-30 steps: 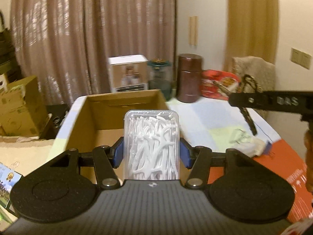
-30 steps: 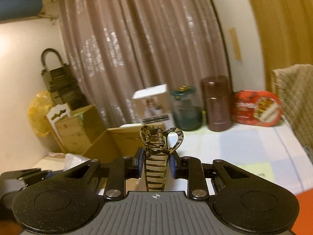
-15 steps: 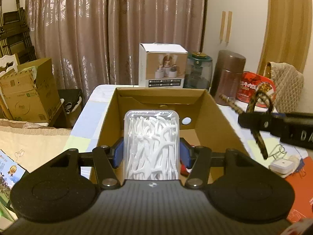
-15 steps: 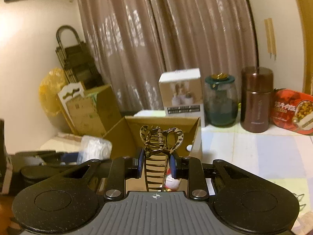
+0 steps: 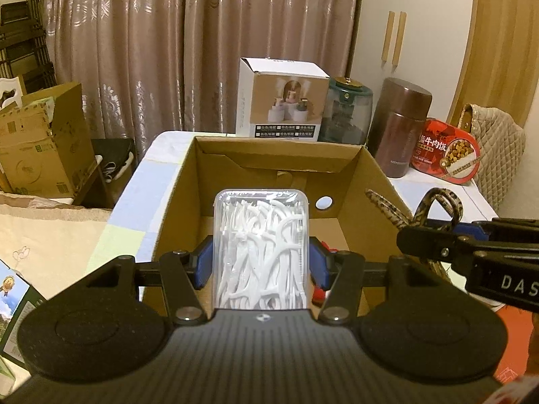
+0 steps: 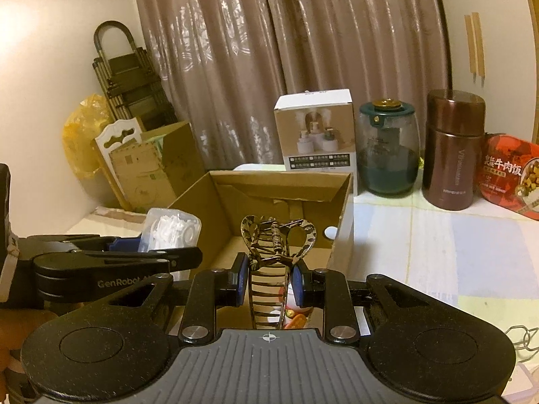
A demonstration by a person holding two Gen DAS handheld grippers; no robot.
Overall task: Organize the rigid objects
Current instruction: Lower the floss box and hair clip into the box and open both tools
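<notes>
Left wrist: floss case (image 5: 261, 252), light, stiff, slick, is clamped by its long sides over box (image 5: 374, 181); right gripper (image 6: 267, 282) jaws pinch brittle clip (image 6: 274, 252).

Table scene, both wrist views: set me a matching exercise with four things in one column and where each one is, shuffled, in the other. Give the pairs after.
Things
1. box of floss picks
2. hair claw clip
3. brown canister
4. cardboard box

Places
A. at the table's back edge, beside the red food tin
B. clamped in the right gripper
C. open, below both grippers
D. clamped in the left gripper

Pairs: 1-D, 2-B, 3-A, 4-C
</notes>
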